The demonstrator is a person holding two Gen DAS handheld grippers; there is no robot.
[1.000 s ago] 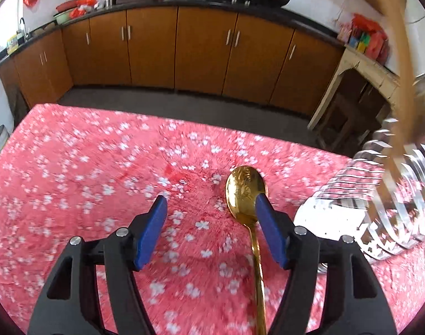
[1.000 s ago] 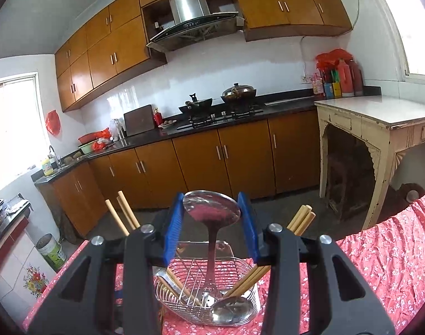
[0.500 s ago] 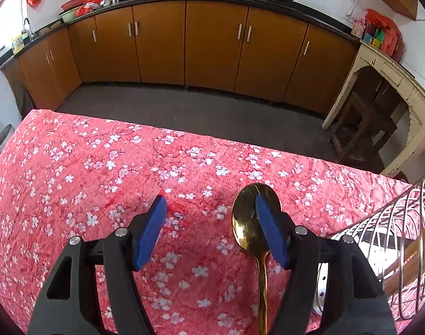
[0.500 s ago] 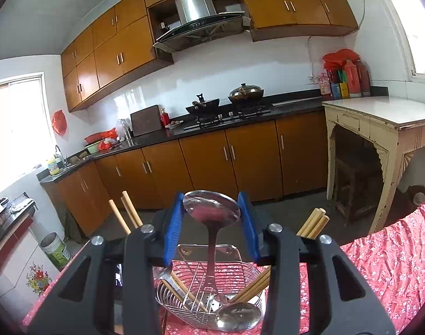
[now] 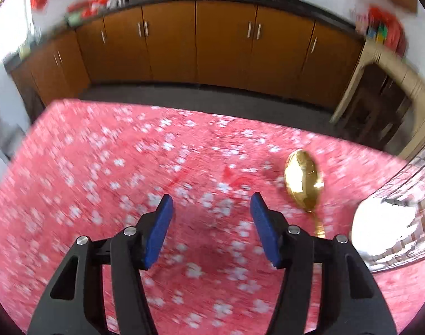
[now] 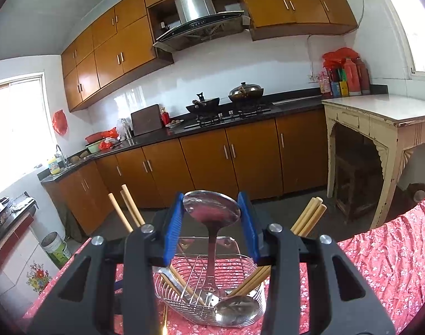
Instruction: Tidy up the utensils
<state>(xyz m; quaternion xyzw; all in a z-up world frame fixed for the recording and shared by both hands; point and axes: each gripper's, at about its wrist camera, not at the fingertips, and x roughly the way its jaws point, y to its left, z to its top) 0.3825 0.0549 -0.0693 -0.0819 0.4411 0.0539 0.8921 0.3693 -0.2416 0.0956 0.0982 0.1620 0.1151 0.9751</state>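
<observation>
The left tool (image 5: 209, 223) was pointed down at a worktop (image 5: 100, 167) spread with a red flowered cloth, and its blue pads (image 5: 159, 231) were closing with nothing but cloth seen between them. A gold spoon (image 5: 303, 180) lay on the cloth to the right of that tool, outside the pads and apart from them, its bowl toward the far edge and its handle hidden behind the right finger. This view was blurred, so finer detail of the spoon could not be made out. At the right edge the shiny side of a wire basket (image 5: 402, 217) was seen, near the spoon.

The right tool (image 6: 211, 223) was held nearly level above the same basket (image 6: 212, 290). A silver ladle (image 6: 211, 209) stood upright between its pads, bowl uppermost and handle reaching down into the basket; the pads were set against the sides of the bowl, so the ladle was taken to be gripped. Wooden chopsticks (image 6: 307, 217) leaned out of the basket on both sides, and a second silver spoon (image 6: 236, 308) lay at its near rim
</observation>
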